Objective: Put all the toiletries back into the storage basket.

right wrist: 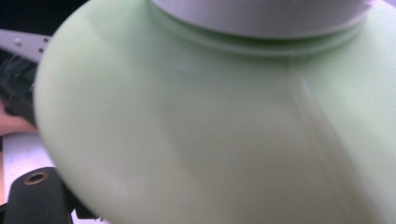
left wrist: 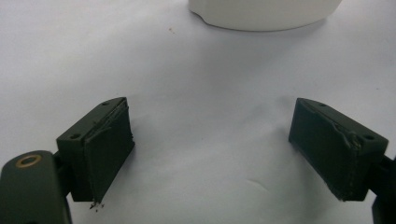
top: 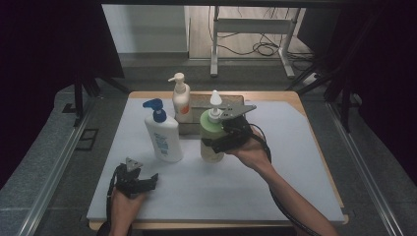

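Dark curtains all around, and in the middle a wooden table with a pale grey mat [top: 275, 162] on it. Taking the green pump bottle [top: 210, 132] as the landmark: it stands near the mat's centre, with a white bottle with a blue pump [top: 163, 135] to its left and a white lotion bottle with an orange label [top: 181, 101] behind-left, next to a dark tray [top: 236, 100].

Right gripper [top: 227, 133] is clamped on the green bottle's upper body, just under the shoulder; its own camera looks straight at pale green plastic [right wrist: 187, 130].

Left gripper [left wrist: 210, 149] rests on the mat, well to the front-left of the green bottle, jaws spread wide with nothing between them.

My guess on handling: smooth, slightly squishy plastic, probably slippery, maybe top-heavy. Grab the body, not the pump neck, and keep it upright.
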Action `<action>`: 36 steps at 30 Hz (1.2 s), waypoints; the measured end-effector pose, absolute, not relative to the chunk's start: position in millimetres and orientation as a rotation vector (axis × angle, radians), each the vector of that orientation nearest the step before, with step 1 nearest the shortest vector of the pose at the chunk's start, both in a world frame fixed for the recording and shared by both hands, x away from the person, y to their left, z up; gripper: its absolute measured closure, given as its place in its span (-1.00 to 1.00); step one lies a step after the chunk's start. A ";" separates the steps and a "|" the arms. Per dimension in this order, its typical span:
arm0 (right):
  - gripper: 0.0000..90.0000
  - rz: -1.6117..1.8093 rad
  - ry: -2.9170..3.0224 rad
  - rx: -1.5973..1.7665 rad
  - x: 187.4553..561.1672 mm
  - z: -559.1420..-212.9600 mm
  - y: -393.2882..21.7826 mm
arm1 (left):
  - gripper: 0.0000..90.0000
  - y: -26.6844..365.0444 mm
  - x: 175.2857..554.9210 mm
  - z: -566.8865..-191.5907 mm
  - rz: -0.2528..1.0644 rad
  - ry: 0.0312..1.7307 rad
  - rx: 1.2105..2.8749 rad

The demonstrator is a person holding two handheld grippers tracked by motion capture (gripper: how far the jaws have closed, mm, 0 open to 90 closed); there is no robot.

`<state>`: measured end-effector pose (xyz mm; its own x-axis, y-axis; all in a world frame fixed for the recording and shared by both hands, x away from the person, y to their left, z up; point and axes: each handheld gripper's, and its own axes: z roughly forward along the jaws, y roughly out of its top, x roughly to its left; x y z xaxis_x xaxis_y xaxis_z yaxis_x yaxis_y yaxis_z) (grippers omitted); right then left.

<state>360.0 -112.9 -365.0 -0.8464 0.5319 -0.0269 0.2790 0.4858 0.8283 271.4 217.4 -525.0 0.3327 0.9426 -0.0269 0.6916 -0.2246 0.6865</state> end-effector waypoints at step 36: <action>-0.74 1.247 2.291 0.862 424.8 -339.1 -103.9 | -0.71 217.3 271.5 -525.2 0.538 1.429 1.995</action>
<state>424.8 -103.9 -339.1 -0.7339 0.6776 -0.0464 0.3287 0.4141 0.8488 271.5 217.3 -525.2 0.3321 0.9429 -0.0273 0.6907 -0.2233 0.6878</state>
